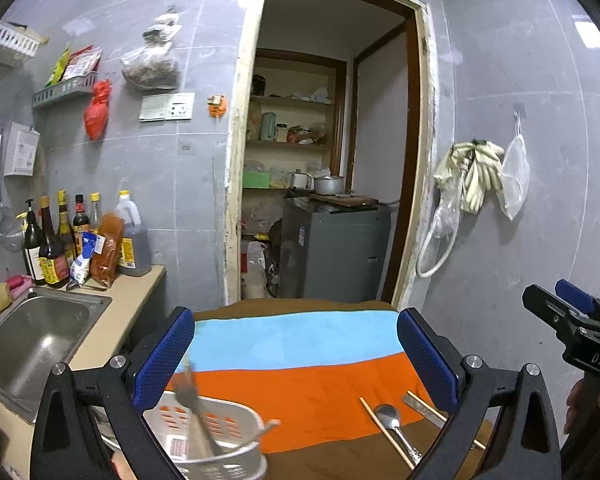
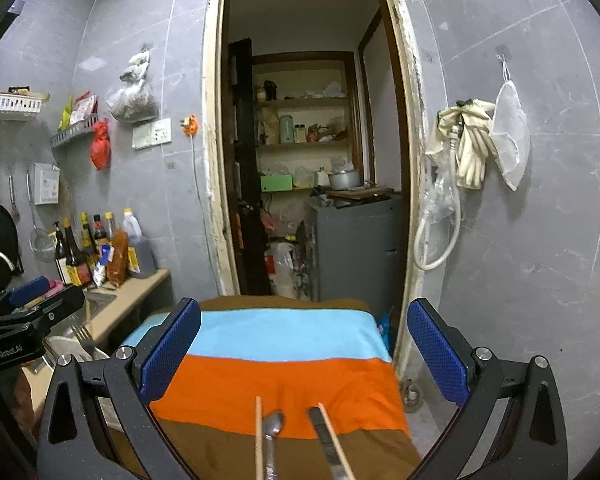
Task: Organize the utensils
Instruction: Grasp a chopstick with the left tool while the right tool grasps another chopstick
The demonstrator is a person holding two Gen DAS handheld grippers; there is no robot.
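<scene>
A table under a striped brown, blue and orange cloth (image 1: pixel 300 376) carries the utensils. At its left a white slotted basket (image 1: pixel 220 436) holds a blurred fork (image 1: pixel 190 392). On the cloth's near right lie a metal spoon (image 1: pixel 392 420), a knife (image 1: pixel 418 404) and two wooden chopsticks (image 1: pixel 382 428). My left gripper (image 1: pixel 298 356) stands open above the cloth, empty. The right gripper (image 1: pixel 556 296) shows at the right edge. In the right wrist view my right gripper (image 2: pixel 306 354) is open and empty above the spoon (image 2: pixel 272 428), knife (image 2: pixel 324 436) and chopsticks (image 2: pixel 259 436). The left gripper (image 2: pixel 48 296) is at far left.
A steel sink (image 1: pixel 40 340) is set in a beige counter at the left, with sauce bottles (image 1: pixel 60 236) behind it. Straight beyond the table is a doorway with a grey cabinet (image 1: pixel 336 248). Gloves and a hose (image 1: pixel 472 176) hang on the right wall.
</scene>
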